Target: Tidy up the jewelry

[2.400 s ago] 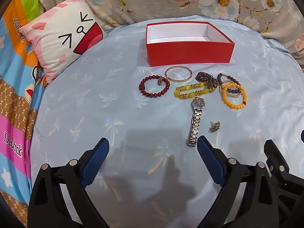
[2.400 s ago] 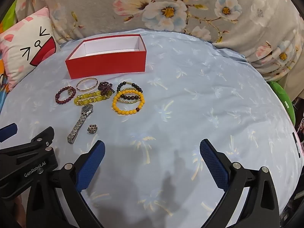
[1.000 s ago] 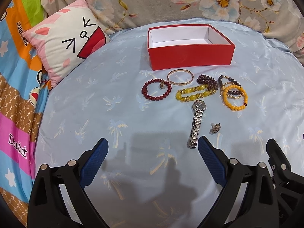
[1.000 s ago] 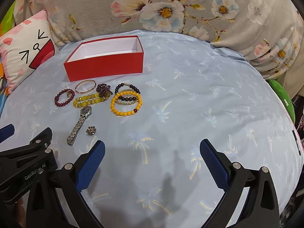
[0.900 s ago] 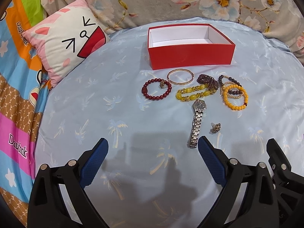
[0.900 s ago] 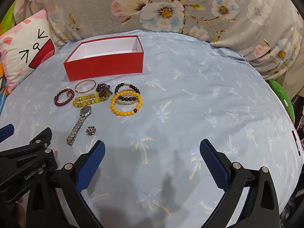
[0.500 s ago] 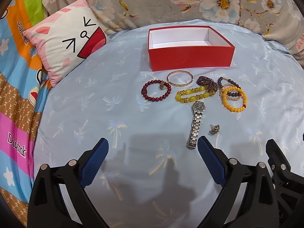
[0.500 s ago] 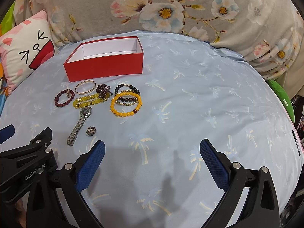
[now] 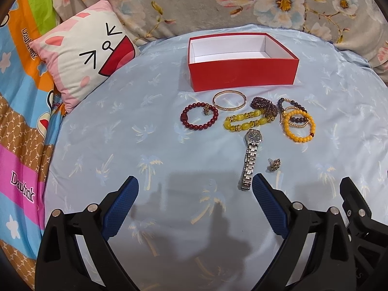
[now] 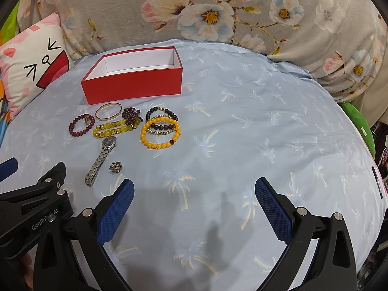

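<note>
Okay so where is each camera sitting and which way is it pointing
Left wrist: sits behind the open left tongs, facing the red box almost head-on; right tongs' frame shows at right.
Right wrist: sits behind the open right tongs, box off to the left; left tongs show lower left.
Both share box, watch and bracelets.

The striped blanket at the left edge of the left wrist view carries the word "Dautrank" in white script on a pink stripe, and the same word, partly readable, runs along an orange stripe higher up. In the right wrist view, the black body of the left gripper bears the white print "GenRobot AI", with one letter partly hidden.
</note>
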### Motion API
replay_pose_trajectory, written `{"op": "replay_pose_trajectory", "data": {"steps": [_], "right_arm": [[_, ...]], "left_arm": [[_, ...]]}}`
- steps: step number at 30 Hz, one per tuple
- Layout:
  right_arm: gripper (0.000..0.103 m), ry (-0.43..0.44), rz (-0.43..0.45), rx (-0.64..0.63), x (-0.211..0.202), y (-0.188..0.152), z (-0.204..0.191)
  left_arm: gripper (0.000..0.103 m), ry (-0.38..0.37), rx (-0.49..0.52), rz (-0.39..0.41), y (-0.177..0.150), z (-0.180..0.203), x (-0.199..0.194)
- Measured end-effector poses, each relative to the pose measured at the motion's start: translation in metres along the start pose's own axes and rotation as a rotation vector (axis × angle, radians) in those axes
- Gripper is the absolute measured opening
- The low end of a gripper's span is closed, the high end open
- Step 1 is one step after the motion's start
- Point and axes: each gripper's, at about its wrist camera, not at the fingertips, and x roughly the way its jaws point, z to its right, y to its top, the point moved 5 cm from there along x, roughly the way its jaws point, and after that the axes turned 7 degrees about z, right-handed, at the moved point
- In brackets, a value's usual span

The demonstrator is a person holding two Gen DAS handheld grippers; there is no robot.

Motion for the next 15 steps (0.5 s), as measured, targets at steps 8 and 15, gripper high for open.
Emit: {"op": "replay_pose_trajectory", "data": {"steps": [8, 15], "right_arm": [[0.096, -0.001, 0.0, 0.001, 0.0, 0.0001, -0.0005], [0.096, -0.002, 0.001, 0.0, -0.0002, 0.0009, -0.0001]], "left_arm": [[0.09, 0.005, 0.011, 0.011, 0.0015, -0.0012, -0.0002], [0.09, 0.005, 0.017, 0.024, 0.0033, -0.0031, -0.0013]]}}
